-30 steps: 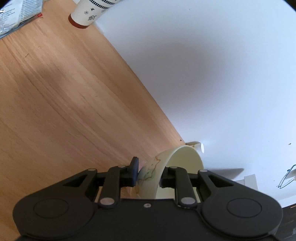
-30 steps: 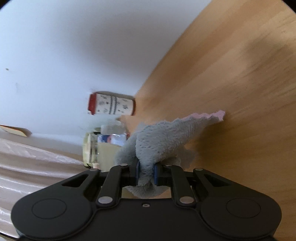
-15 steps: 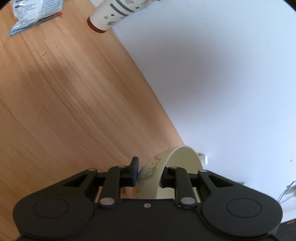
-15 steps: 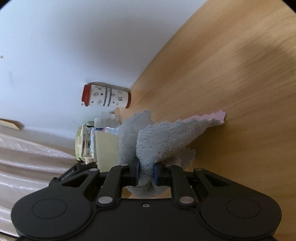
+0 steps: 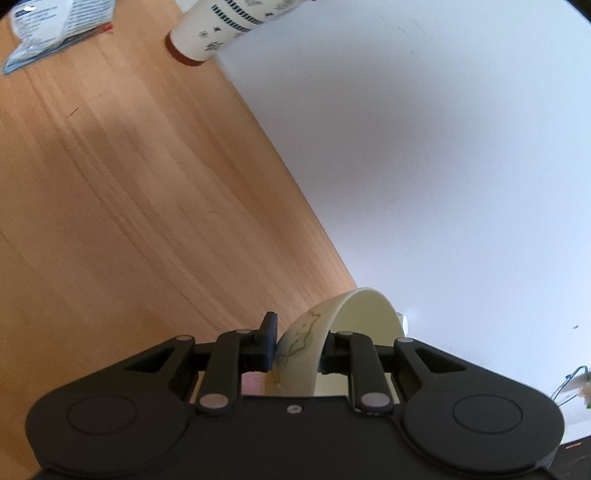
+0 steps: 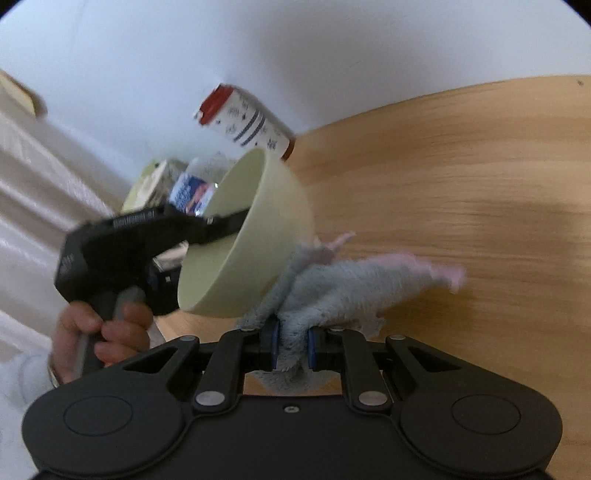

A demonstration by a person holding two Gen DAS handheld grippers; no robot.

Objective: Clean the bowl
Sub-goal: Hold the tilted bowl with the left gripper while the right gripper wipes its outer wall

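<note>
My left gripper [image 5: 297, 349] is shut on the rim of a pale yellow bowl [image 5: 354, 325], which it holds tipped on its side above the wooden table [image 5: 129, 203]. In the right wrist view the same bowl [image 6: 251, 243] shows its outer wall, with the left gripper [image 6: 225, 223] clamped on the rim and a person's hand [image 6: 103, 328] around its handle. My right gripper [image 6: 291, 349] is shut on a fluffy grey cloth with pink edging [image 6: 351, 284], which touches the bowl's lower outer side.
A white patterned paper cup with a red lid [image 6: 247, 122] stands at the table's far edge by the white wall [image 5: 424, 147]. A printed packet [image 5: 55, 26] lies beside the cup [image 5: 218, 29]. Jars and packets [image 6: 184, 188] stand behind the bowl.
The right wrist view has rolled sharply and shifted sideways, so the bowl and the left gripper now fill its left half, with the cloth against the bowl. The left gripper hardly moved.
</note>
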